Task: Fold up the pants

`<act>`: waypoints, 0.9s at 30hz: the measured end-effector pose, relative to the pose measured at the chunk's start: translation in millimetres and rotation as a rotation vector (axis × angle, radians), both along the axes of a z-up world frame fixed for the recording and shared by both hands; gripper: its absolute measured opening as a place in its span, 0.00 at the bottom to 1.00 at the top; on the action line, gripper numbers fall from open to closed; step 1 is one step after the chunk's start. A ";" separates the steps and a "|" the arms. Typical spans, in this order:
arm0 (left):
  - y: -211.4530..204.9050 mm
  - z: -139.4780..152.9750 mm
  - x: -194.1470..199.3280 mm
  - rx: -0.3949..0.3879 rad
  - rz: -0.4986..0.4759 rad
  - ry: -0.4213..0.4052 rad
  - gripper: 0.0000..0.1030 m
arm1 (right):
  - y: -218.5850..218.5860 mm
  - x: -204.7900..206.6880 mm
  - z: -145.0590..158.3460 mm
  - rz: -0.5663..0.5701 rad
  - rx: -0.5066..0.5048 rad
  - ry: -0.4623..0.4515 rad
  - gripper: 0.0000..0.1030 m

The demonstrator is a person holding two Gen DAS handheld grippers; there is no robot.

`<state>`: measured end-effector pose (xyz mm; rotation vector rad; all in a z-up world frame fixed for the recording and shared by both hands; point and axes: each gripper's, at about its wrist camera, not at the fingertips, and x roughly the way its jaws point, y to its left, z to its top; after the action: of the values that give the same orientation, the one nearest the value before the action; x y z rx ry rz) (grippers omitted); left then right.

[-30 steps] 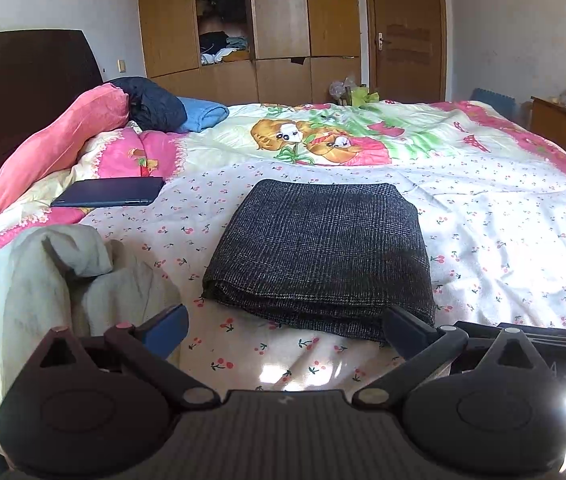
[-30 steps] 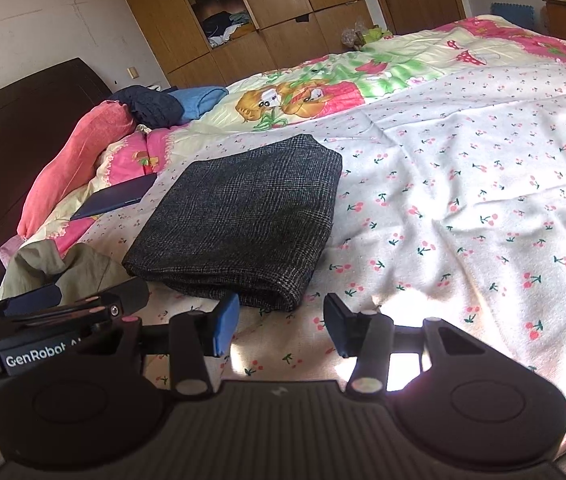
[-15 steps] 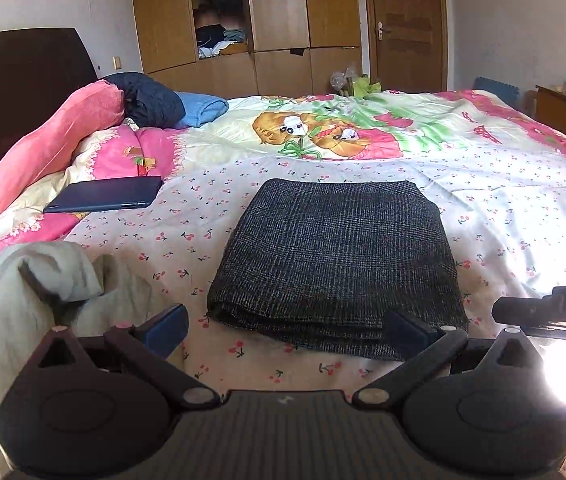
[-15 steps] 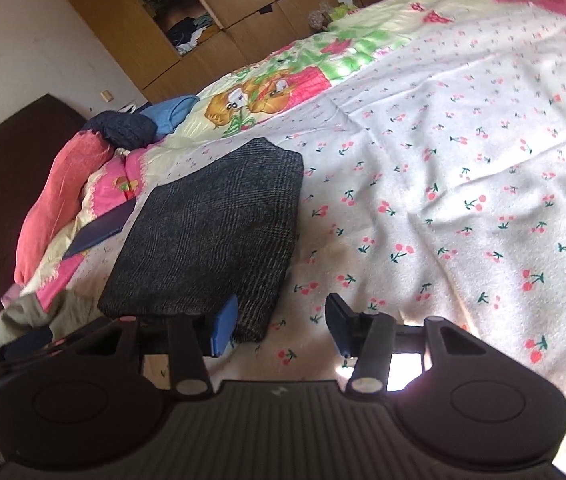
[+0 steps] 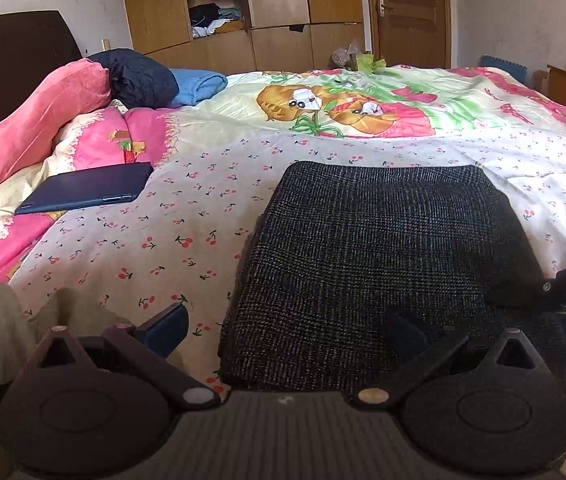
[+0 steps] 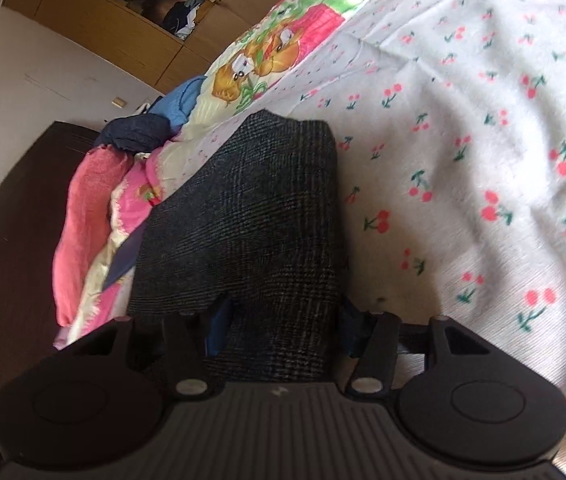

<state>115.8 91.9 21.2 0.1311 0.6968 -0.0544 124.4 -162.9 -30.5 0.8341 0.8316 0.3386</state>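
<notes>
Folded dark pants (image 5: 383, 264) on cherry-print bedsheet (image 5: 187, 216), flanked by left gripper (image 5: 287, 330), jaws wide apart, and right gripper (image 6: 283, 320), jaws just opening, straddling the near corner.

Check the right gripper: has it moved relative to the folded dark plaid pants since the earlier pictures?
Yes. The right gripper has closed in on the folded dark plaid pants; its just-widened jaws now straddle their near edge instead of hovering over the cherry-print bedsheet.
</notes>
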 end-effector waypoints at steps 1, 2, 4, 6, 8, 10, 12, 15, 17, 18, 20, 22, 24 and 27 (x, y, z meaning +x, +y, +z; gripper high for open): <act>0.8 -2.6 2.1 -0.003 -0.006 0.000 1.00 | 1.2 -0.4 -0.1 0.004 0.013 -0.009 0.51; 1.3 -4.9 4.1 -0.009 -0.009 0.000 1.00 | 1.6 0.5 -0.8 0.006 0.017 -0.014 0.47; 2.2 -8.4 9.5 -0.029 -0.008 0.007 1.00 | -1.2 8.2 -7.2 -0.002 0.034 -0.003 0.36; 1.1 -12.6 13.8 -0.050 -0.004 0.022 1.00 | -3.3 19.6 -16.7 -0.016 0.064 0.037 0.32; -1.2 -12.8 13.3 -0.079 -0.009 0.020 1.00 | -8.3 21.8 -12.1 -0.033 0.109 0.045 0.23; -6.2 -10.3 12.7 -0.099 -0.025 0.017 1.00 | -16.9 19.2 -2.3 -0.022 0.122 0.012 0.17; -18.1 -11.3 12.0 -0.083 -0.052 0.019 1.00 | -22.1 20.9 4.4 -0.017 0.070 -0.003 0.16; -38.3 -10.4 6.9 -0.025 -0.090 -0.003 1.00 | -32.4 24.4 4.5 -0.043 0.057 0.014 0.16; -41.8 -8.8 4.3 -0.002 -0.087 -0.002 1.00 | -30.8 18.8 5.8 -0.038 0.018 0.015 0.17; -41.5 -7.8 2.3 0.000 -0.084 0.001 1.00 | -29.5 13.7 7.4 -0.041 -0.006 0.012 0.19; -37.9 -3.9 -4.0 -0.019 -0.075 0.009 1.00 | -30.8 3.9 14.4 -0.042 -0.049 0.005 0.20; -33.4 2.2 -12.7 -0.044 -0.048 0.006 1.00 | -34.8 -11.5 27.1 -0.072 -0.089 -0.019 0.21; -33.1 7.0 -23.3 -0.058 -0.021 0.001 1.00 | -30.7 -33.9 46.3 -0.079 -0.190 -0.088 0.21; -41.4 9.9 -42.2 -0.046 0.015 0.000 1.00 | -15.7 -72.0 66.4 -0.067 -0.316 -0.187 0.21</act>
<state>73.6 50.5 31.1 0.0823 0.6960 -0.0561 52.4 -178.6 35.9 0.5246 0.6595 0.2149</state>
